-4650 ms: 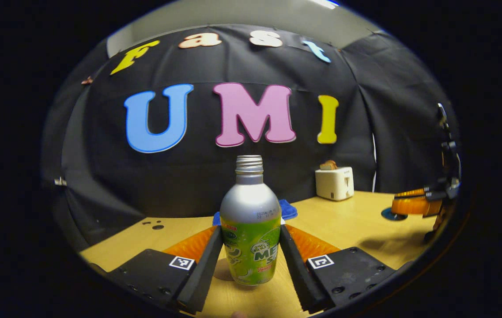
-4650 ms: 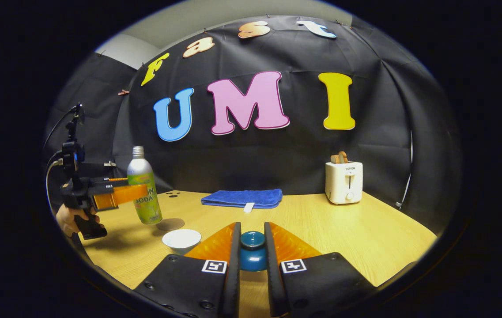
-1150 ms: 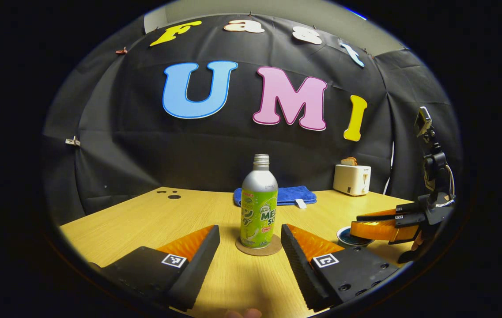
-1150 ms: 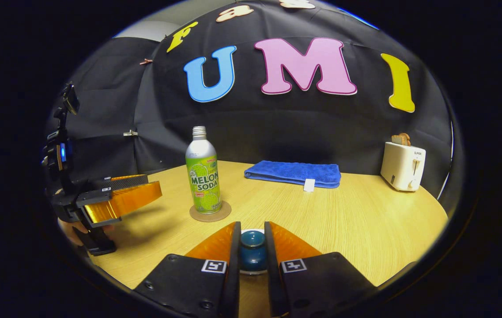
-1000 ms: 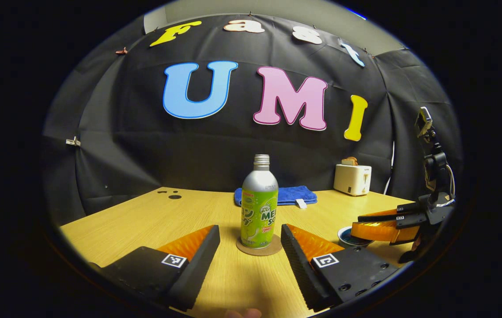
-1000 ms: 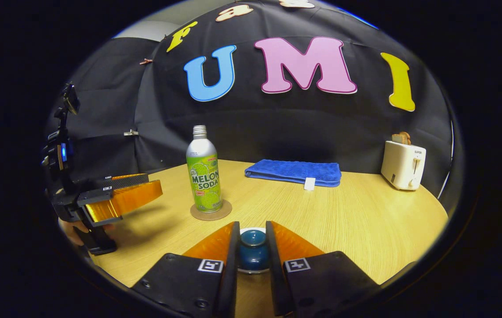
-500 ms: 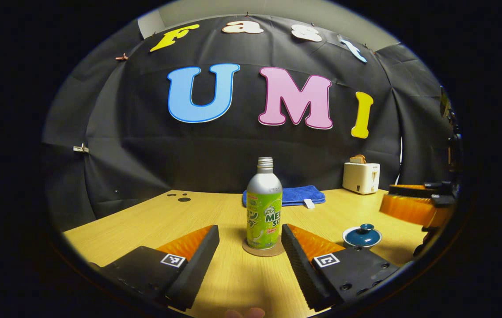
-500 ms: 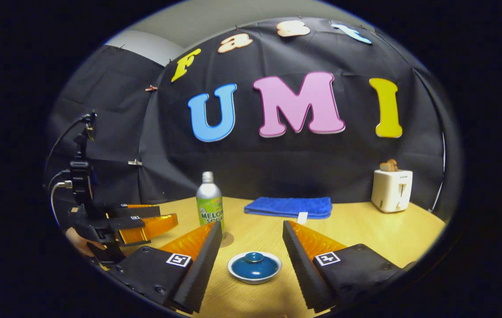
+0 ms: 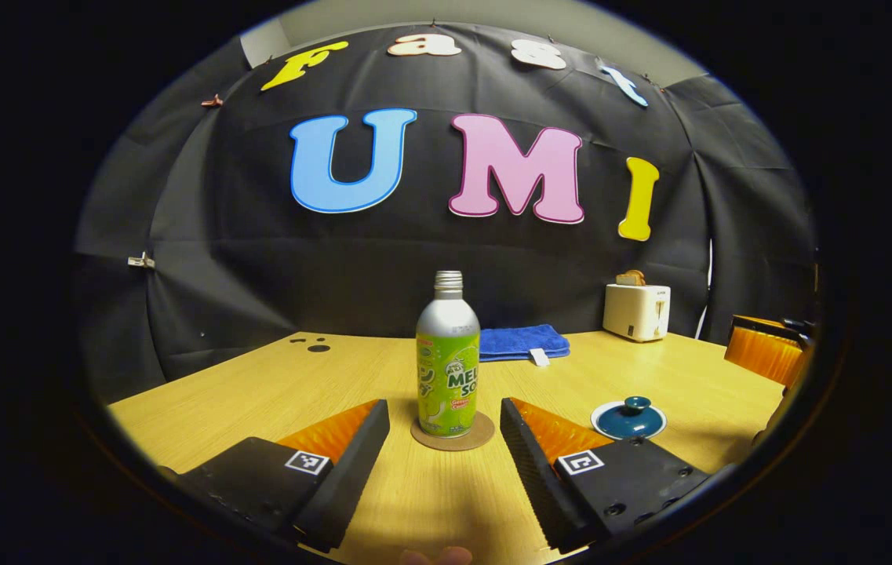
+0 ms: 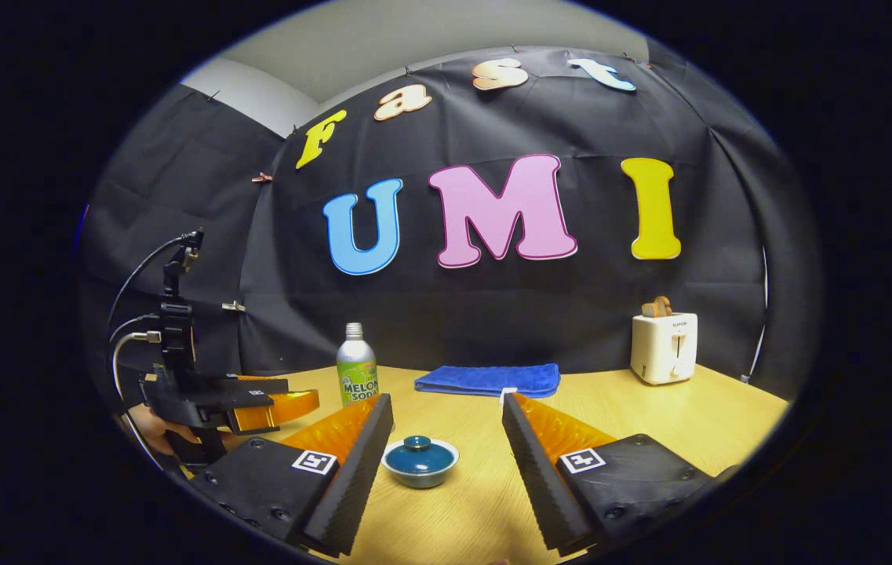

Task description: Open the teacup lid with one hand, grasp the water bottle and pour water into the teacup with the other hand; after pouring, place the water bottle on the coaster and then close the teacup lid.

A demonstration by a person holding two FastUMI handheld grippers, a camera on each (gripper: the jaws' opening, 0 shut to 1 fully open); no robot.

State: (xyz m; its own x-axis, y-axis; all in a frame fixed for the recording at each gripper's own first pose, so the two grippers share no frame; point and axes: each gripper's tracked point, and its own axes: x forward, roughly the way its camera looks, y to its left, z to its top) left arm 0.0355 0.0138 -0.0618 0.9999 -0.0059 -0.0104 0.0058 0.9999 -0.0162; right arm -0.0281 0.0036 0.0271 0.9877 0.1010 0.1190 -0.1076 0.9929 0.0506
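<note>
At the far 3 o'clock edge of the left gripper view, the right gripper (image 9: pixel 767 351) is cut off by the rim, so little more than a ribbed finger end shows. Behind the blue lid (image 10: pixel 420 457) the teacup (image 10: pixel 420 473) is mostly covered, with just its white rim peeking out around the lid; from the left gripper view it lies at about 4 o'clock, partly hidden by that gripper's own finger. A hand (image 10: pixel 154 430) at 8 o'clock in the right gripper view is largely tucked behind the left gripper (image 10: pixel 277 406) it holds. Both tools stand wide open and hold nothing: the left gripper's fingers flank the bottle (image 9: pixel 447 364) with clear gaps on both sides, and the right gripper's fingers spread either side of the cup without touching it. Upright on the round coaster (image 9: pixel 452 434), the bottle sits at the middle of the wooden table (image 9: pixel 257 392). Farther back lie a folded blue cloth (image 10: pixel 487 379) and a white toaster (image 10: pixel 663 337) at 3 o'clock.
</note>
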